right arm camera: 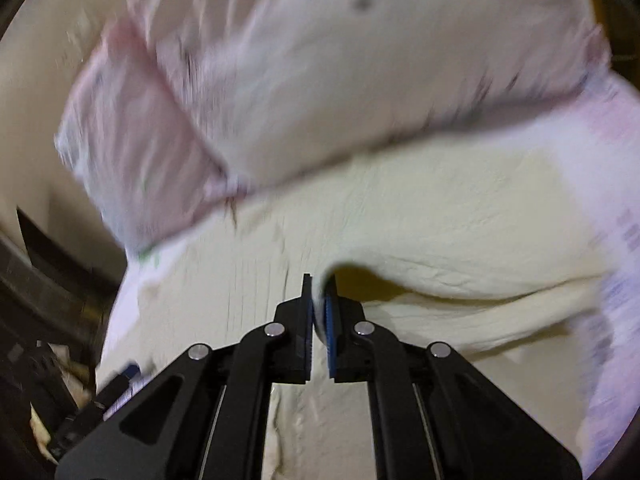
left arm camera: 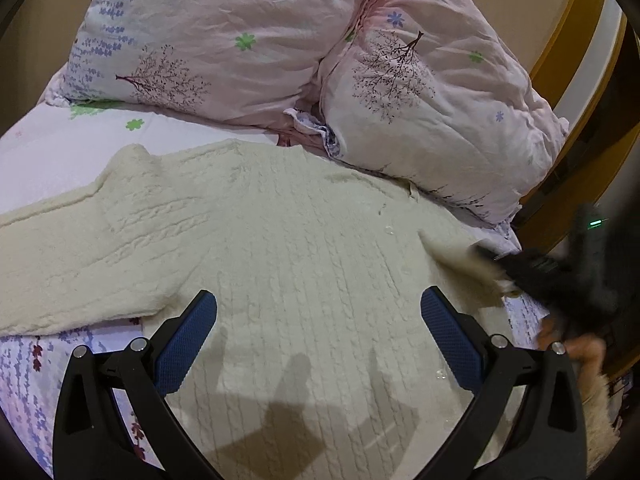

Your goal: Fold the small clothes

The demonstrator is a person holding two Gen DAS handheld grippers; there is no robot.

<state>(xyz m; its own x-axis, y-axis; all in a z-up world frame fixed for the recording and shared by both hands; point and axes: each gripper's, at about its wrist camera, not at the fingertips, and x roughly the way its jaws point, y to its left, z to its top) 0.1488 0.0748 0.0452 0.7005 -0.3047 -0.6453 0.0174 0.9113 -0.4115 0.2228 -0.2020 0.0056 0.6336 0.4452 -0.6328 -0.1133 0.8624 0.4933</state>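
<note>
A cream cable-knit sweater (left arm camera: pixel 304 248) is spread flat on a flowered bedsheet (left arm camera: pixel 36 148), filling the middle of the left wrist view, with one sleeve (left arm camera: pixel 68 264) stretched out toward 9 o'clock. Two pink flowered pillows (left arm camera: pixel 224 36) are propped behind it at 12 o'clock. The left gripper (left arm camera: pixel 318 316) is held wide open above the body of the sweater, its blue pads (left arm camera: pixel 186 344) far apart; nothing is gripped between them, and whether they touch the knit cannot be told. The right gripper (right arm camera: pixel 319 312) is closed almost fully, with only a thin gap between its pads, and a fold of the sweater's edge (right arm camera: pixel 320 308) is pinched in that gap. From this pinch the cloth is lifted into a raised curl toward 3 o'clock in the right wrist view, which is blurred. In the left wrist view the right gripper is seen at 3 o'clock, on the sweater's far edge.
</note>
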